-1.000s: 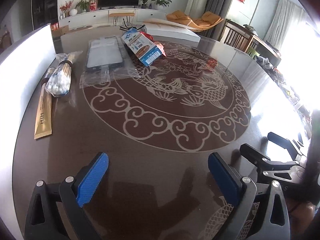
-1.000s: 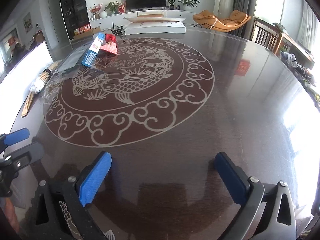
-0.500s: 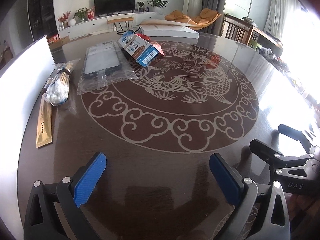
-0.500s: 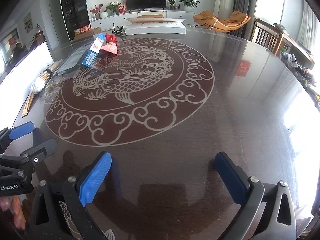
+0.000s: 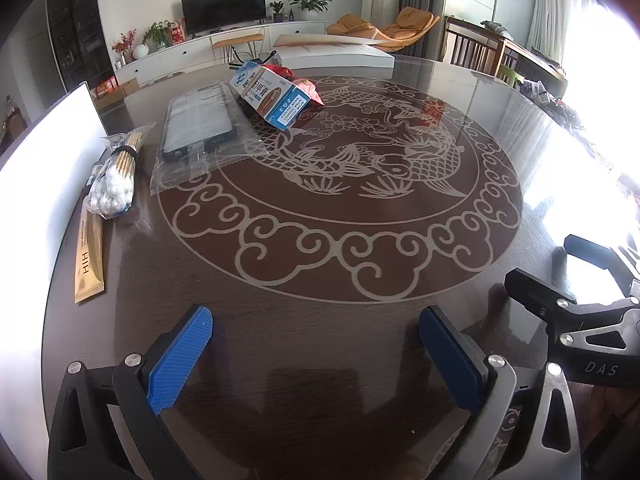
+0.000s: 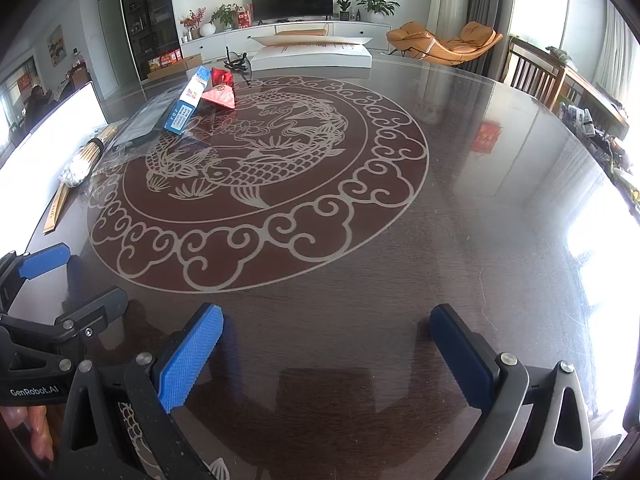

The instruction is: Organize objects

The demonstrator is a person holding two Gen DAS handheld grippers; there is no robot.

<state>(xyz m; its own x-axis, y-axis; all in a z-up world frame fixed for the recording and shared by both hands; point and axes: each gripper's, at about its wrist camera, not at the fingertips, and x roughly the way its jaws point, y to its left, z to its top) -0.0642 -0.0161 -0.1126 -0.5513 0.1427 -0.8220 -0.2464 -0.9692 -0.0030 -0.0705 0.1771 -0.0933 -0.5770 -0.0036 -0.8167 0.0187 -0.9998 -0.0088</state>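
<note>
Far across the round dark table lie a blue-and-white carton resting on a red packet, a dark phone case in a clear bag, a bundle of cotton swabs and a gold chopstick sleeve. My left gripper hovers open over the near table edge, holding nothing. My right gripper is also open and empty, just to the right of the left one. The right wrist view shows the carton and red packet at far left.
A white panel stands along the table's left edge beside the swabs. A white flat box lies at the far side. A hand grips the left tool. Chairs and a cluttered sideboard stand to the right.
The left gripper has slid forward beside the right one, showing more in the right wrist view. Both stay open; the objects on the table have not moved.
</note>
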